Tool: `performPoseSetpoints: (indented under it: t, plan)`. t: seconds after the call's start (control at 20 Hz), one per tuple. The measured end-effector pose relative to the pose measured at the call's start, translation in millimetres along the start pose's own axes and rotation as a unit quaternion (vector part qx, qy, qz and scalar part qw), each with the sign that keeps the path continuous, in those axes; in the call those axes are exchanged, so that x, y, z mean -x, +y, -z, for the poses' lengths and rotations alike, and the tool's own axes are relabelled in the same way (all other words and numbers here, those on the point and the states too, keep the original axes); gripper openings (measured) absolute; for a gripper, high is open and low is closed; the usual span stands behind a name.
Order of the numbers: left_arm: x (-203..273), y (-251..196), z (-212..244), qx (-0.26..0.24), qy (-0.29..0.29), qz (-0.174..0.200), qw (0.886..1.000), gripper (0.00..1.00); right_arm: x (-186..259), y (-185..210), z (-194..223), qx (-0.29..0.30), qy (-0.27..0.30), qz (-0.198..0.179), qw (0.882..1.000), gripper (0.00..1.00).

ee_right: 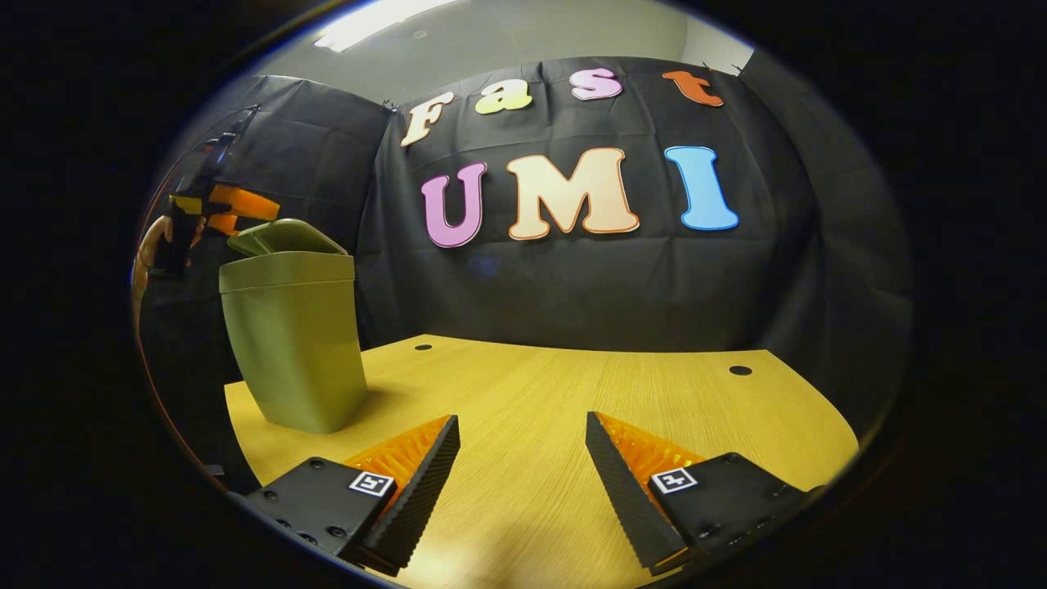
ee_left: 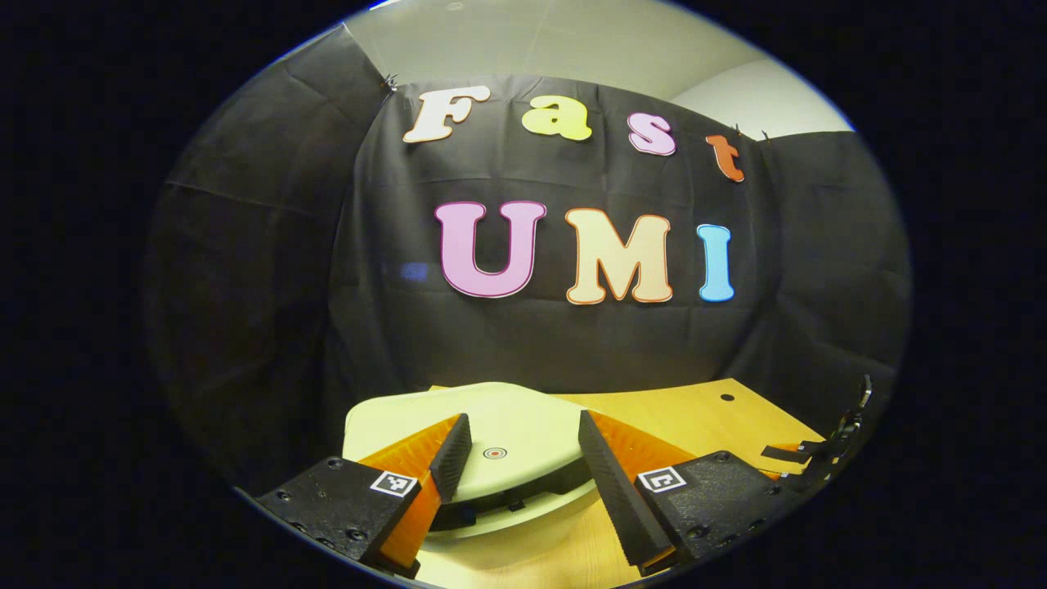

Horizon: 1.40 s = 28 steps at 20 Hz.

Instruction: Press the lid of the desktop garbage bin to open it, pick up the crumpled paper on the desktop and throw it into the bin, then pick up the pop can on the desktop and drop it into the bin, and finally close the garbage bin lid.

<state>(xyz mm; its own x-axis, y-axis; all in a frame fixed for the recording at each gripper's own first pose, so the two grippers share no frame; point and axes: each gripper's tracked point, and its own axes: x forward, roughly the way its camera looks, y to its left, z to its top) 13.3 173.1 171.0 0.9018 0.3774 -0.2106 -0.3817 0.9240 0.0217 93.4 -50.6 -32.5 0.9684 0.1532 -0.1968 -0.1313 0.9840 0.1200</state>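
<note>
Left gripper (ee_left: 523,458): jaws spread wide, holding nothing. It hangs just above the bin lid (ee_left: 491,425), one finger off each side of the little round button (ee_left: 495,452). My guess is it's there either to press the lid or has just let go.

Right gripper (ee_right: 523,466): also wide open and empty, low over bare wood near the front edge of the bench (ee_right: 572,393). Looks parked out of the way while the other hand deals with the bin.

Lid: in the right gripper view it's tilted up a bit at the top of the garbage bin (ee_right: 294,335), so not fully shut. The other gripper and a hand (ee_right: 159,241) sit right beside it.

Bin spot: near the bench's left edge, well apart from the right gripper.

Paper and can: can't spot either on the bench. Probably in the bin already, which would leave closing the lid as the step in hand.
</note>
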Motion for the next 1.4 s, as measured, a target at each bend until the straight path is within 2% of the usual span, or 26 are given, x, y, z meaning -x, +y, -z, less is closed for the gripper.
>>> performPoseSetpoints:
  t: [0.25, 0.4, 0.45, 0.5, 0.7, 0.8, 1.05, 1.2, 1.3, 1.4]
  plan:
    - [-7, 3, 29, -0.020, 0.019, -0.015, 1.000, 0.85, -1, -4, 2, 0.001, 0.003, 0.003, 1.000, 0.98]
    - [-5, 2, 29, -0.034, -0.007, -0.022, 0.999, 0.82, -2, -5, 6, -0.004, 0.007, 0.002, 1.000, 0.98]
    - [-5, 0, 28, -0.043, -0.023, -0.023, 0.999, 0.86, -2, -5, 7, -0.004, 0.008, 0.002, 1.000, 0.98]
    - [-6, -1, 26, -0.054, -0.043, -0.024, 0.997, 0.84, -3, -3, 8, -0.005, 0.009, 0.001, 1.000, 0.98]
    - [0, -5, 32, -0.029, -0.054, -0.008, 0.998, 0.86, -5, 6, 8, -0.008, 0.010, -0.009, 1.000, 0.98]
    - [0, -8, 32, -0.038, -0.063, -0.003, 0.997, 0.87, -5, 8, 10, -0.006, 0.013, -0.011, 1.000, 0.98]
    - [-1, -2, 26, -0.057, -0.071, -0.015, 0.996, 0.85, -4, 14, 7, 0.000, 0.011, -0.016, 1.000, 0.98]
    - [-2, -2, 13, -0.071, -0.079, -0.020, 0.994, 0.90, -5, 12, 6, 0.002, 0.011, -0.012, 1.000, 0.98]
    - [1, -10, -8, -0.080, -0.098, -0.012, 0.992, 0.90, -4, 10, 8, 0.002, 0.010, -0.009, 1.000, 0.98]
    - [5, -36, -31, -0.091, -0.123, 0.018, 0.988, 0.91, -4, 10, 8, 0.002, 0.011, -0.008, 1.000, 0.98]
